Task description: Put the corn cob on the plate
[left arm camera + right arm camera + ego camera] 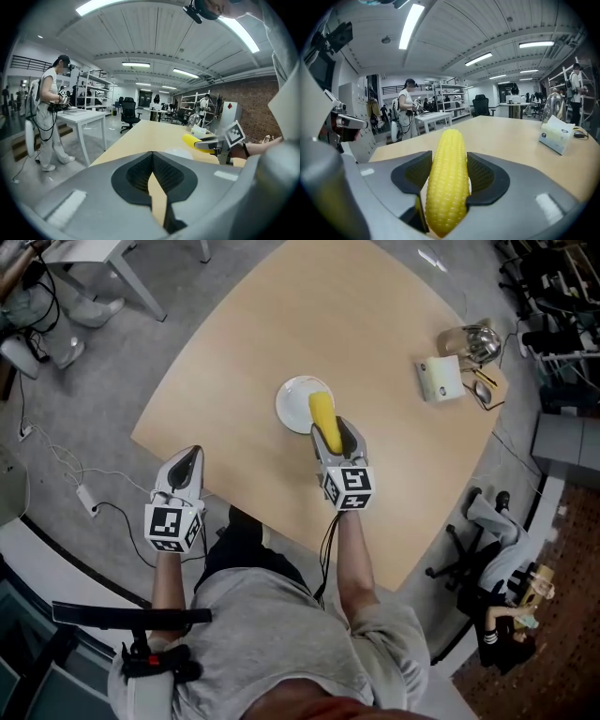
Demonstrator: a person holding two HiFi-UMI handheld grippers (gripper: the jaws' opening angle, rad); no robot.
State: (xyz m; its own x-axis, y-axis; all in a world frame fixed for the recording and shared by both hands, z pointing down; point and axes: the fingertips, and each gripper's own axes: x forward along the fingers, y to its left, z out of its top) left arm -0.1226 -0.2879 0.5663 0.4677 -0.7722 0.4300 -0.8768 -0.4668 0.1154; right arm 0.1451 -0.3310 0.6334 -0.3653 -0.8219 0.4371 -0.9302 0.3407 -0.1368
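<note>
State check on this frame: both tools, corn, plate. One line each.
left tool: shut, empty.
right tool: shut on the corn cob.
corn cob: gripped, held over the plate, not released.
plate: on the table, under the cob's far end.

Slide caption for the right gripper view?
Right gripper shut on a yellow corn cob, held over the tan table.
</note>
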